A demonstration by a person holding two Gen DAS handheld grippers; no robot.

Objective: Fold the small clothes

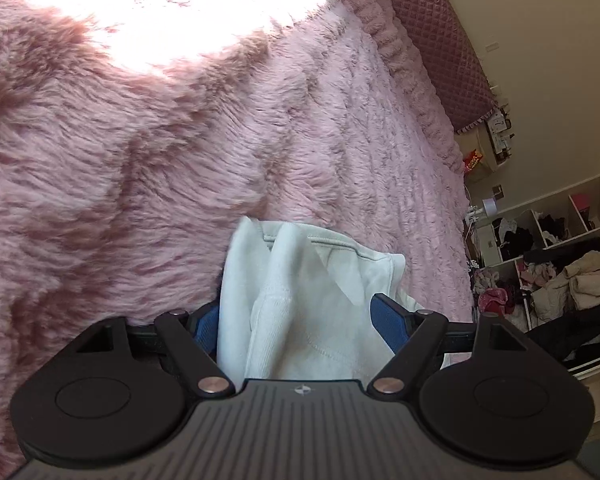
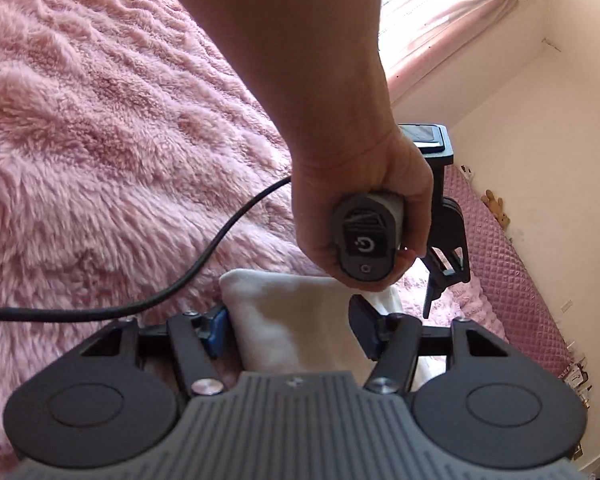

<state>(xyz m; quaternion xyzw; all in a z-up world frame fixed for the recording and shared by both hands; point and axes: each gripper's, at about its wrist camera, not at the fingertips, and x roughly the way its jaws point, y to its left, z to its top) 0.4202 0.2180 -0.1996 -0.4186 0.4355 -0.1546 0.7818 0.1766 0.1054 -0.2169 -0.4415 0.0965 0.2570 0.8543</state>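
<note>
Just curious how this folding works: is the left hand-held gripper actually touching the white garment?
Touching. In the left wrist view the white garment is bunched between the left hand-held gripper's blue pads, lying against both.

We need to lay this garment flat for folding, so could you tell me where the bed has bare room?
The pink fluffy blanket lies bare beyond the white garment, out to the sunlit patch and the quilted headboard. It is crowded near the grippers: the person's hand and a black cable cross there. The shelves are stuffed.

garment (image 1: 300, 304) on blanket (image 1: 140, 160), btwn claws
</note>
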